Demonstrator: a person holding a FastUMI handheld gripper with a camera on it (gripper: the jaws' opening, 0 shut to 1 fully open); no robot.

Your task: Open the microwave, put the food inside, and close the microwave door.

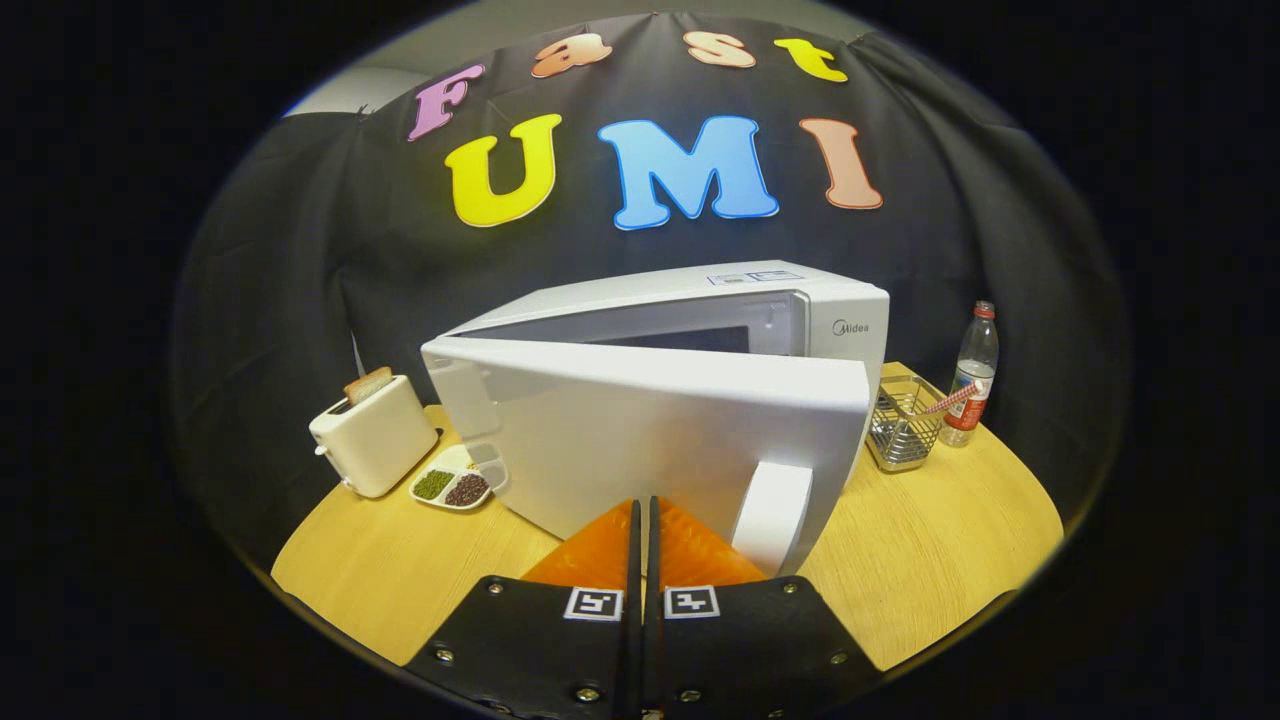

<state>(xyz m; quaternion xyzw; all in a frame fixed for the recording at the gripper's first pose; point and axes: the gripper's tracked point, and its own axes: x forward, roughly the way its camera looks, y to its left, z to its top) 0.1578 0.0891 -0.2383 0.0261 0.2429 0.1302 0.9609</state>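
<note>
The microwave [690,400] door [650,450] stands part-open – gripper [643,515] fingers pressed together, empty, against it – the closing push looks unfinished.

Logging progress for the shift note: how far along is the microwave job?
Done: microwave door swung partly open. In hand: the tool, fingers together, tips at the door's face beside its handle. Left: the food tray sits by the toaster, not inside; door unclosed.

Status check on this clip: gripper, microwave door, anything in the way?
Gripper shut, empty, tips at the microwave door. Door ajar, partly swung out from the microwave. Divided food dish on the table beside the door's hinge side.
</note>
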